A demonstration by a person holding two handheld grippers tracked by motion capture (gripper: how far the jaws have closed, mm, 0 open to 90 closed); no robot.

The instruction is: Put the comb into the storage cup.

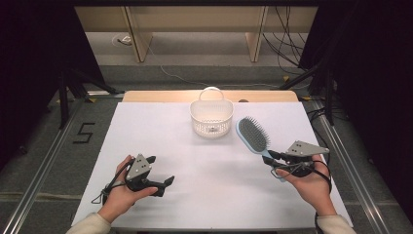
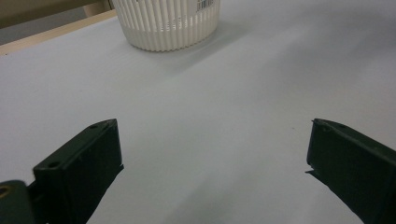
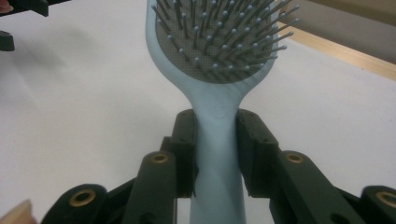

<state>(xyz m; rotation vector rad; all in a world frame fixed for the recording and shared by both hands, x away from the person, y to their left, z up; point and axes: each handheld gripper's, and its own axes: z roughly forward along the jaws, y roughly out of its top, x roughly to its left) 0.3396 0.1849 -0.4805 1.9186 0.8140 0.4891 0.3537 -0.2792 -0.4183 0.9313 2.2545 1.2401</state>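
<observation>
A light blue hairbrush (image 1: 253, 134) with grey bristles lies at the right of the white table, head toward the basket. My right gripper (image 1: 273, 157) is shut on its handle (image 3: 215, 154), with both black pads pressing its sides just below the head (image 3: 219, 42). A white slatted basket (image 1: 211, 117) with a handle stands at the back middle, its lower wall (image 2: 168, 28) also in the left gripper view. My left gripper (image 1: 160, 170) rests low at the front left, open, its jaws wide apart (image 2: 212, 154) over bare table and pointing toward the basket.
The white table cover (image 1: 209, 165) ends in a wooden strip (image 1: 160, 96) behind the basket. Metal rails run along both sides of the table, with cables and stand legs on the floor beyond. The other hand's gripper shows at the top left (image 3: 14, 18) of the right gripper view.
</observation>
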